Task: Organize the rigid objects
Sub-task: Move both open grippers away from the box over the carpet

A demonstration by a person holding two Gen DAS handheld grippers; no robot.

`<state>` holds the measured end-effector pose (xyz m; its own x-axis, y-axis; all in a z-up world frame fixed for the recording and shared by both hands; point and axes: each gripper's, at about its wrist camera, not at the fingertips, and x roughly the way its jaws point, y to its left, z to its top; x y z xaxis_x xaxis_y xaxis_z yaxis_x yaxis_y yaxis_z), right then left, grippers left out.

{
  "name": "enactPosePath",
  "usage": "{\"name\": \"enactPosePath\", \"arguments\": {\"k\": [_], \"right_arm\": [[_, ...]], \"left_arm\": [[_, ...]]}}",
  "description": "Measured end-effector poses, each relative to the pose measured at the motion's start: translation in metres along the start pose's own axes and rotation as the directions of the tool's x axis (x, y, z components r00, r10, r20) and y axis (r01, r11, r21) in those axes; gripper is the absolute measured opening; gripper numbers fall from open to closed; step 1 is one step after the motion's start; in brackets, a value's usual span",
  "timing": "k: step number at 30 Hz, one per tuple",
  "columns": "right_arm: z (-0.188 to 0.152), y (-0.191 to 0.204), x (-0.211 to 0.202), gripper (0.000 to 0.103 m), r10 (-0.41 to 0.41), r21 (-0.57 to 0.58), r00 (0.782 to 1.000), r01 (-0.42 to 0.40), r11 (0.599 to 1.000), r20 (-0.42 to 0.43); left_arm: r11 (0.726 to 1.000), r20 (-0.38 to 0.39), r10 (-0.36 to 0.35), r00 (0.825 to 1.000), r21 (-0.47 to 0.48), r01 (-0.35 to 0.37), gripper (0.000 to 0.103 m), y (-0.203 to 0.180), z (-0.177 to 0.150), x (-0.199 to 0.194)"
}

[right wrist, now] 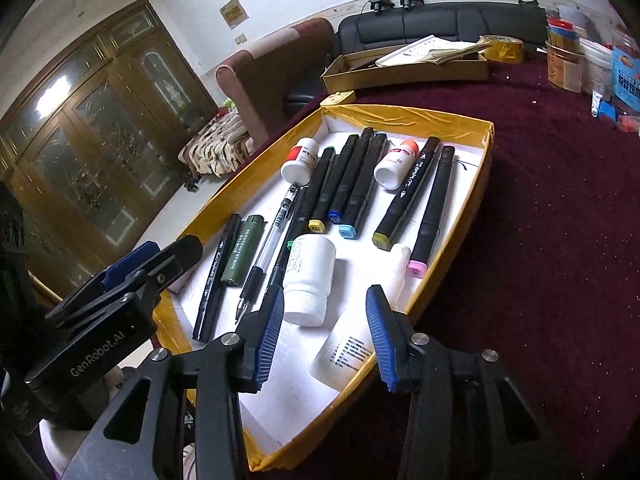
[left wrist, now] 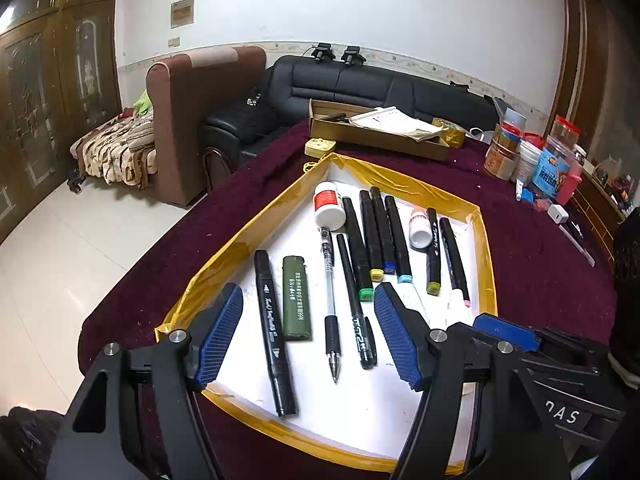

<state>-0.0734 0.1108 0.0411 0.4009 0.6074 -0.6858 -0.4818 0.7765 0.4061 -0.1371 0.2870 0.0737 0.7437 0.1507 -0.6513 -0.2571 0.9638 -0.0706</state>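
A shallow white tray with a yellow taped rim [left wrist: 240,240] [right wrist: 408,114] lies on the dark red tablecloth. It holds a row of black markers [left wrist: 376,236] [right wrist: 348,176], a green lighter [left wrist: 297,298] [right wrist: 242,250], a clear gel pen [left wrist: 330,300] and two small white bottles [left wrist: 329,208]. My left gripper [left wrist: 310,336] hovers open over the near-left pens, touching none. A white screw-cap bottle [right wrist: 310,280] lies just past the tips of my right gripper [right wrist: 325,336]. This gripper is open above a flat white printed bottle [right wrist: 344,354], and its pads do not press it.
Behind the tray sit a cardboard box with papers [left wrist: 380,136], a tape roll [left wrist: 450,130] and a cluster of jars [left wrist: 532,156] at the far right. A white charger [left wrist: 558,214] lies by the right edge. The table's left edge drops to the tiled floor.
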Motion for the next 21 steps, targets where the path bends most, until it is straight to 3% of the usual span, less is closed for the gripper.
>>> {"name": "enactPosePath", "arguments": {"k": [14, 21], "right_arm": [[-0.008, -0.017, -0.03, 0.042, 0.024, 0.038, 0.997, -0.026, 0.999, 0.068], [-0.014, -0.048, -0.05, 0.043, -0.009, 0.087, 0.994, 0.0, 0.996, 0.107]], "left_arm": [[0.999, 0.014, -0.001, 1.0, 0.054, 0.0, 0.068, -0.029, -0.003, -0.013], [0.995, 0.032, -0.044, 0.999, 0.087, 0.041, 0.076, -0.05, -0.005, -0.025]]}}
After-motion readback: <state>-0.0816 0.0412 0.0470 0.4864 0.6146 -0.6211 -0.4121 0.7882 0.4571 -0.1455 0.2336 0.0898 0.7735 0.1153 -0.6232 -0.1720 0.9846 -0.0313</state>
